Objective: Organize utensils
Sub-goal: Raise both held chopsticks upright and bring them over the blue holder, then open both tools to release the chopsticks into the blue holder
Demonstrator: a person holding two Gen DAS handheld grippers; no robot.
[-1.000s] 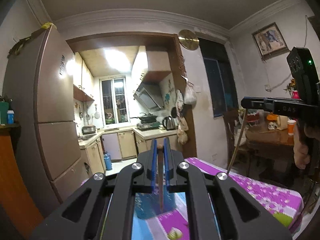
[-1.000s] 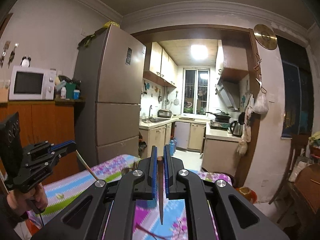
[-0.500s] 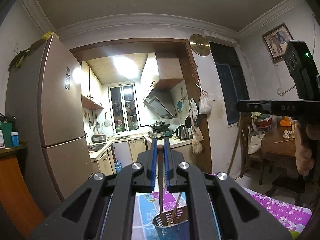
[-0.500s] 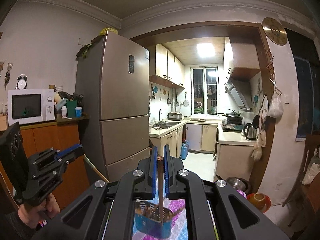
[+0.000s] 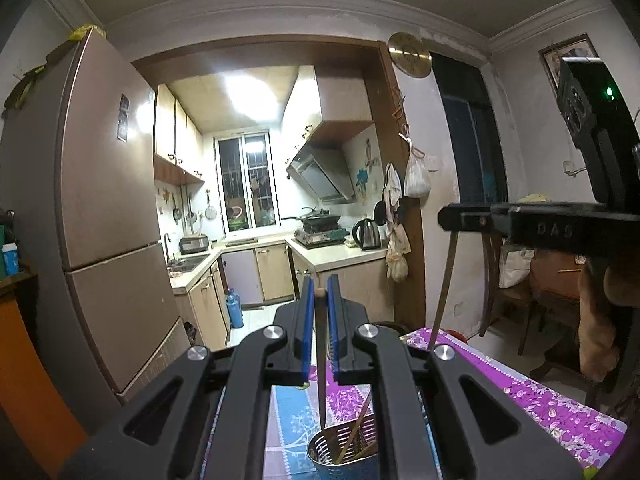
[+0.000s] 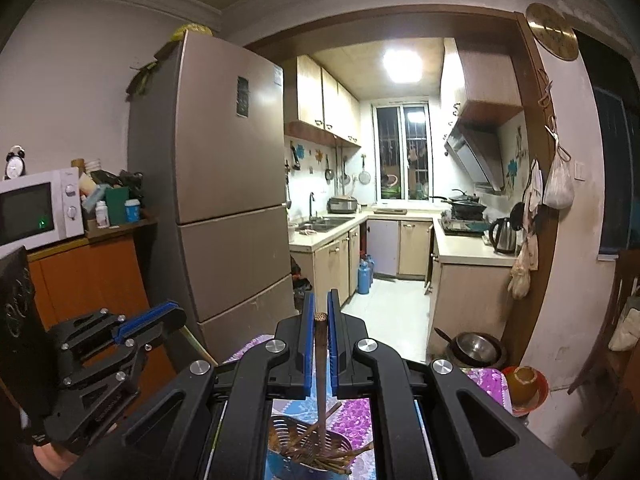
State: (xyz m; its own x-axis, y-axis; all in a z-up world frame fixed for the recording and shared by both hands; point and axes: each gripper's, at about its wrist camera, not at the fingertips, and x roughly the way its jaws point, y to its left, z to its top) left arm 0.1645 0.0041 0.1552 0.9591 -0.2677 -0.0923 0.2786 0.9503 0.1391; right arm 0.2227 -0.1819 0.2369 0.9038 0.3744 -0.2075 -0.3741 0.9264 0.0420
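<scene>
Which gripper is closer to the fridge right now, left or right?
Left. The left gripper is on the side nearest the fridge; the right gripper sits farther over, toward the wooden dining table.

utensil holder (image 5: 340, 454): base cut off — lower frame edge
chopstick (image 6: 320, 376): tip hidden — inside utensil holder
</scene>
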